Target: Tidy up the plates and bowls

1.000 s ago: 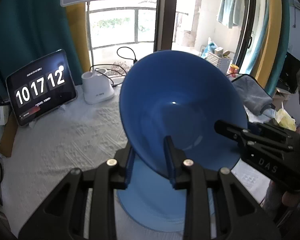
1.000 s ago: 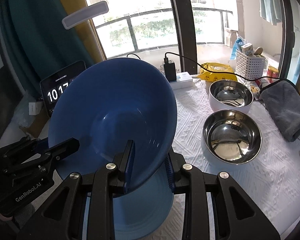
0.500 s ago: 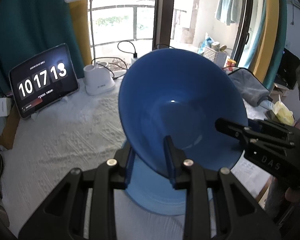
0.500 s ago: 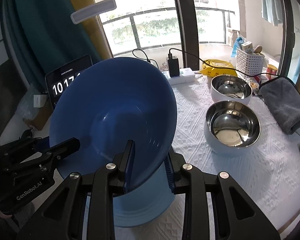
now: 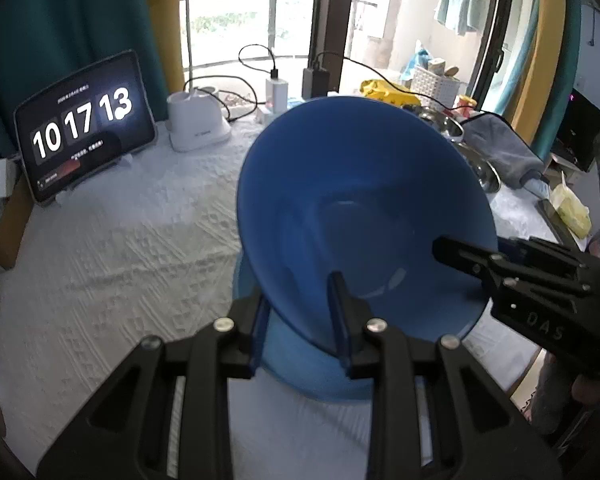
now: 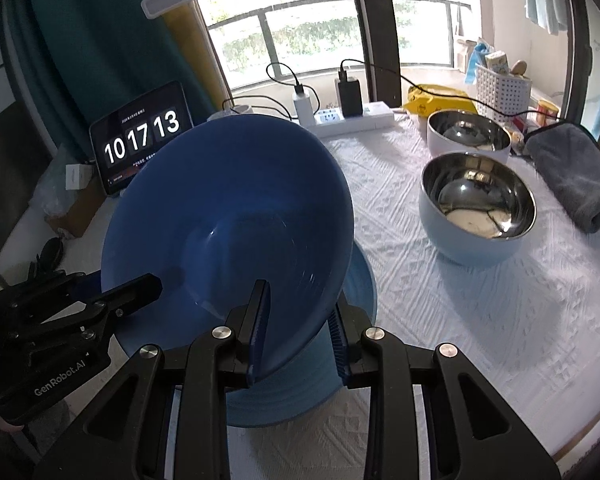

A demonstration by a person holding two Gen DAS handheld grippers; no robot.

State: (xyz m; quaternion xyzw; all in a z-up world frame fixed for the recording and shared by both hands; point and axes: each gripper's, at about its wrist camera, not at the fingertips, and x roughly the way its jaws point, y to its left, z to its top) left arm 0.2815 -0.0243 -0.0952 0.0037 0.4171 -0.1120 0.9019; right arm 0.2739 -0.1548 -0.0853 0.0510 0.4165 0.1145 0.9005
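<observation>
Dark blue plate (image 5: 364,200): rim clamped by left gripper (image 5: 300,320) and right gripper (image 6: 298,320); probably above light blue plate (image 6: 340,380). Lower level, release together.

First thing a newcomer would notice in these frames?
The big dark blue bowl, filling mid-frame, tilted and gripped at its rim by both the right gripper and the left gripper, over a lighter blue plate. Next, two steel-lined bowls at right and the clock tablet at back left.
</observation>
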